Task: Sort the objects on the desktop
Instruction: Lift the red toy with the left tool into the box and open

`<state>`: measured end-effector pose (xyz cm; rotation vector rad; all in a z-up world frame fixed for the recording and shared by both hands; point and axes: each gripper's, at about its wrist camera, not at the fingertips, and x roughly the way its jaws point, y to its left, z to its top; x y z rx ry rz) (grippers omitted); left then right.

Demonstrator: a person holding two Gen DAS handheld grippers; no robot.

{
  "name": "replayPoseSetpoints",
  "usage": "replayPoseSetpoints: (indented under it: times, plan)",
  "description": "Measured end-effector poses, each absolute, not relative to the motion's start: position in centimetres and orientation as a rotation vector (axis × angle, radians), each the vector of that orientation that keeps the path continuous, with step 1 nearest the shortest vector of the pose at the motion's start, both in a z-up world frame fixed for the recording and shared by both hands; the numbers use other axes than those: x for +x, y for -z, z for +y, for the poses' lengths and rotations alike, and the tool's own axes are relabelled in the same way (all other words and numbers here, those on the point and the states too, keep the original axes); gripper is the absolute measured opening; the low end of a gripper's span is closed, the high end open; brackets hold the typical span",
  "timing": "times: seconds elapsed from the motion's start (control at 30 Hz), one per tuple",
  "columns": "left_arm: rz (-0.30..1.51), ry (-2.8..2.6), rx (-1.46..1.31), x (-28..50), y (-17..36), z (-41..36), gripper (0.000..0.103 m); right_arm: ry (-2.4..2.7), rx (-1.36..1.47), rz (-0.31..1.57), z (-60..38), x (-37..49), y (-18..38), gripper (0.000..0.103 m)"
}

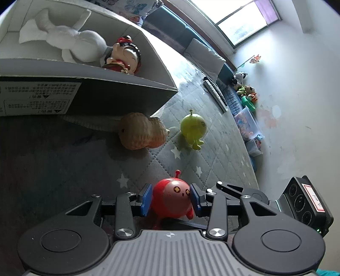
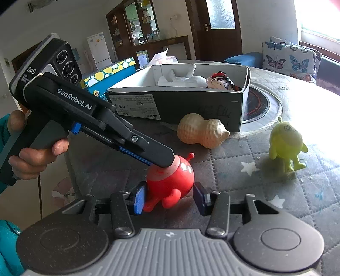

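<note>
Quilted star-print worktop (image 2: 244,186) in a sunlit room, red toy (image 2: 170,182) near the box (image 2: 176,104), peanut toy (image 2: 201,131) and green toy (image 2: 284,144) beside it, left hand-held gripper (image 1: 171,198) clamped on the red toy, right hand-held gripper (image 2: 170,200) standing apart around it.

We see a butterfly-print cushion (image 2: 291,57) by the bright window (image 1: 240,19), a white refrigerator (image 2: 98,49) beside a dark wooden cabinet (image 2: 138,23), and plush toys (image 1: 246,89) heaped along the white wall (image 1: 297,106).
</note>
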<state>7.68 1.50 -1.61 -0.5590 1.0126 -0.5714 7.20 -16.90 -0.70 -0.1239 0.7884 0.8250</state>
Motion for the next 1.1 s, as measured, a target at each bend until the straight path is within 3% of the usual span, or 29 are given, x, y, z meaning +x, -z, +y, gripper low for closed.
replayPoseSetpoints:
  times: [0.73, 1.1]
  plan:
    - [0.731, 0.475, -0.495, 10.3, -7.4, 6.8, 0.041, -0.865, -0.298, 0.585, -10.4, 12.8, -7.0, 0.047]
    - [0.785, 0.379, -0.559, 17.6, -5.1, 12.0, 0.041, -0.913, -0.308, 0.698, -4.6, 21.7, -5.4, 0.047]
